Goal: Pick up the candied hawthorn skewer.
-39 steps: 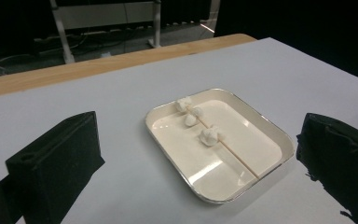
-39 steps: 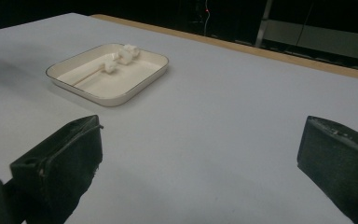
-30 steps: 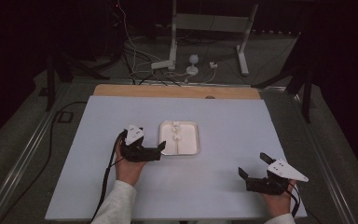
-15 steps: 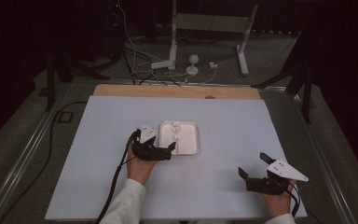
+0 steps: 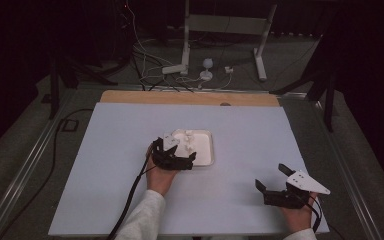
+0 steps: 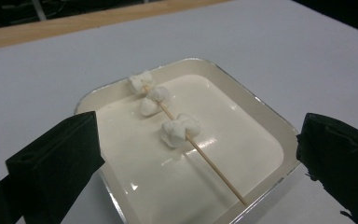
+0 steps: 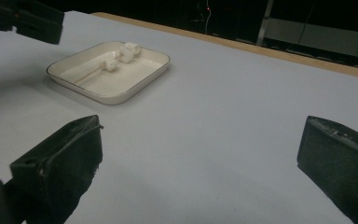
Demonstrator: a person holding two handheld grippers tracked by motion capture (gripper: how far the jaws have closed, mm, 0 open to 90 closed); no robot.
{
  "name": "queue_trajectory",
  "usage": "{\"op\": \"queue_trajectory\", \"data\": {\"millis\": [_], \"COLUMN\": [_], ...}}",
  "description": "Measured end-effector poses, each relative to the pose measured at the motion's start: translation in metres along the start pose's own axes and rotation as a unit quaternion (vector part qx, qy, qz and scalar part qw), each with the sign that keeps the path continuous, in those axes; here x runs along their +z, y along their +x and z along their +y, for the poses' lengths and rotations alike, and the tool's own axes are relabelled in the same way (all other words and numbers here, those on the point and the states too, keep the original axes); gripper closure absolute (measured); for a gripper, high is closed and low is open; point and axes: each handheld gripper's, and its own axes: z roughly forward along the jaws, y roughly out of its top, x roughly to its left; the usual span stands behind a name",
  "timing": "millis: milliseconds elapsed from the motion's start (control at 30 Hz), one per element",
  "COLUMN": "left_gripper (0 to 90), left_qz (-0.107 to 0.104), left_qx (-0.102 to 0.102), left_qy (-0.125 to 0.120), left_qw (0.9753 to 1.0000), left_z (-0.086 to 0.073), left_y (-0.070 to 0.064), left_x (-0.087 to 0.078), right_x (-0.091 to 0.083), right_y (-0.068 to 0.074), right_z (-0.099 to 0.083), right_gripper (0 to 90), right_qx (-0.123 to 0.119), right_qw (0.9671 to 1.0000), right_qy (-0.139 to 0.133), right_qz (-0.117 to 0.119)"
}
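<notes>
Left gripper (image 5: 176, 154) spread wide over the tray (image 6: 261, 126) with the marshmallow skewer (image 6: 186, 135); right gripper (image 5: 275, 181) spread, over bare table (image 5: 245, 130).

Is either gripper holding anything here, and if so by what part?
Nothing is held. The left gripper hangs open over the tray, jaws either side of the marshmallow skewer without touching it. The right gripper is open above bare table.

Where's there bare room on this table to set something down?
Bare: the table left of the tray, the far strip, and the stretch between tray and right gripper. Crowded: the tray's near-left corner under the left gripper.
</notes>
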Motion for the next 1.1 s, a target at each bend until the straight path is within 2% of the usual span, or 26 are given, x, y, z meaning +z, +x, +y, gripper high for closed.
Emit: {"op": "queue_trajectory", "data": {"millis": [200,433,600,733,800,900,1000,1033,1067,1100], "left_gripper": [2.0,5.6,8.5,16.8,19.8,29.8,42.8,42.8,50.6,54.6], "left_qz": [-0.002,-0.003,0.008,0.030,0.049,0.053,0.045,0.044,0.045,0.047], "left_qx": [0.001,-0.001,0.001,0.010,0.015,0.017,0.015,0.014,0.013,0.006], "left_qy": [0.028,0.050,0.074,0.097,0.116,0.120,0.125,0.126,0.129,0.131], "left_qw": [0.9996,0.9987,0.9972,0.9947,0.9920,0.9912,0.9910,0.9909,0.9906,0.9902], "left_z": [-0.004,-0.006,-0.010,-0.013,-0.015,-0.015,-0.014,-0.013,-0.013,-0.012], "left_y": [-0.006,-0.007,-0.009,-0.010,-0.010,-0.009,-0.008,-0.007,-0.006,-0.005], "left_x": [0.015,0.023,0.029,0.033,0.035,0.034,0.032,0.031,0.030,0.029], "right_x": [0.000,0.000,0.000,0.000,0.000,0.000,0.000,0.000,0.000,0.000], "right_y": [0.000,-0.001,0.000,-0.001,-0.001,-0.001,-0.001,-0.001,0.000,0.000], "right_z": [0.000,0.000,0.000,0.000,0.000,0.000,0.000,0.000,0.000,0.000], "right_gripper": [0.0,0.0,0.0,0.0,0.0,0.0,0.0,0.0,0.0,0.0], "right_qx": [0.000,0.000,0.000,0.000,0.001,0.001,0.001,0.001,0.001,0.001], "right_qw": [1.0000,1.0000,1.0000,1.0000,1.0000,1.0000,1.0000,1.0000,1.0000,1.0000], "right_qy": [0.000,-0.001,0.001,0.001,0.001,0.001,0.001,0.001,0.001,0.001], "right_qz": [0.000,0.001,0.000,0.000,0.000,0.000,0.001,0.001,0.001,0.001]}}
